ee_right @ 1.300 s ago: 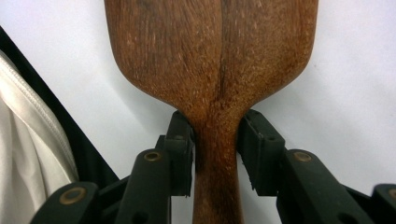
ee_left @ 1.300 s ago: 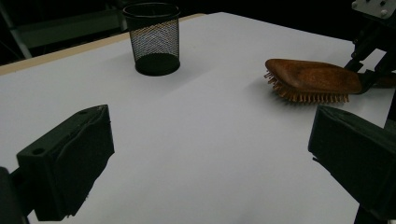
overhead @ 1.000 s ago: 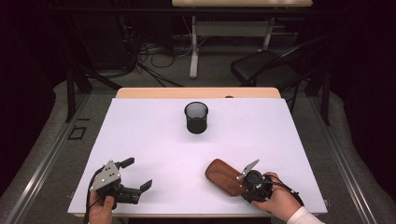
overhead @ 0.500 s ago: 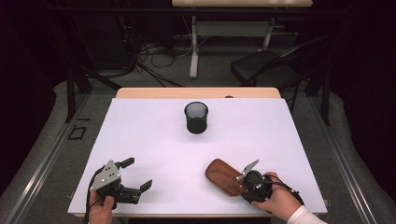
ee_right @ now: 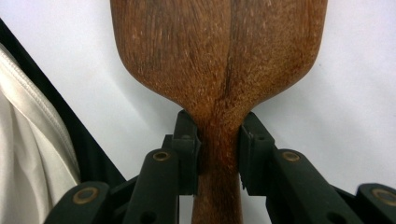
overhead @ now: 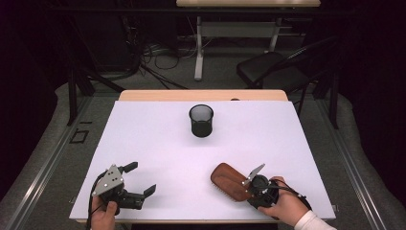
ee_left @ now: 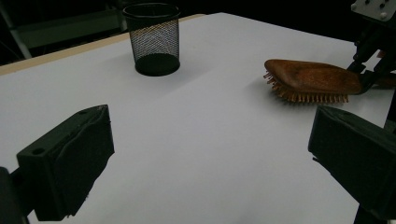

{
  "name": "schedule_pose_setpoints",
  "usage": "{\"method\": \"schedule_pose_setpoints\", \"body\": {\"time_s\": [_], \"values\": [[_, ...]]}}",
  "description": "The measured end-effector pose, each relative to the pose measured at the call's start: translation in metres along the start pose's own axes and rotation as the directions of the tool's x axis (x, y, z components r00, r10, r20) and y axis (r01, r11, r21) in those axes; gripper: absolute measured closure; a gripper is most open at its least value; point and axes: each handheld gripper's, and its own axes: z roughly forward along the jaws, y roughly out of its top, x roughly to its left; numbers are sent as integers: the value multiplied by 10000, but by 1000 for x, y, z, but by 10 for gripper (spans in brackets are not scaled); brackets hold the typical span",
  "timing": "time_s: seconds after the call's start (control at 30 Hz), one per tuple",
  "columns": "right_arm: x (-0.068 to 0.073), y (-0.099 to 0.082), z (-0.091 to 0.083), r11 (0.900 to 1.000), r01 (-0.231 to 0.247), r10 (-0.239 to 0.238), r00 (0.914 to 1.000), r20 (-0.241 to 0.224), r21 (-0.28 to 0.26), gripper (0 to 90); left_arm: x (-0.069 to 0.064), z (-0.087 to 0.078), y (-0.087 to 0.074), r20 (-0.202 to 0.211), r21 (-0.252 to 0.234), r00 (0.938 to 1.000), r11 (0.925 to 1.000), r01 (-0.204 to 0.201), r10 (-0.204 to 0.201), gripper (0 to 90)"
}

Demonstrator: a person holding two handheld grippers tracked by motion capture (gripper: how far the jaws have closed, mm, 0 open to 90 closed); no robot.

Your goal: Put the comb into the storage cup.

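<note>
A black mesh cup [overhead: 201,120] stands upright near the far edge of the white tabletop [overhead: 158,148], midway along it; nothing shows inside it. Toward the near right corner lies a wooden hairbrush [overhead: 231,180], bristles down, its handle clamped between the jaws of the right gripper [ee_right: 219,154]. At the near left corner the left gripper [overhead: 139,179] rests with its jaws wide apart, holding nothing. Cables [overhead: 153,62] and a dark chair [overhead: 273,69] sit on the floor beyond.

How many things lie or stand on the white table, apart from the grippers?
2. A black mesh cup stands upright near the far middle. A wooden brush lies bristles down near the front right, its handle clamped in the right gripper.
</note>
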Motion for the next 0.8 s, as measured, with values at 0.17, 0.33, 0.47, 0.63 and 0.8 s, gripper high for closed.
{"method": "schedule_pose_setpoints", "body": {"time_s": [0.17,0.33,0.47,0.63,0.8], "values": [[0,0,0,10000,14,-14,10000,-2,17,717,0,0,0,-1,-1,10000,10000,4,-4,3],[0,-1,0,9999,95,-95,10000,13,-59,719,0,0,0,3,4,10000,10000,8,-8,3],[0,-1,0,10000,74,-74,10000,23,-40,720,0,0,0,6,11,10000,10000,-1,1,3],[0,-1,0,9999,163,-163,9998,69,-16,721,0,0,0,7,7,10000,10000,8,-8,3],[2,-1,-1,9997,250,-249,9995,169,-75,722,0,0,0,0,16,10000,10000,3,-3,3]]}}
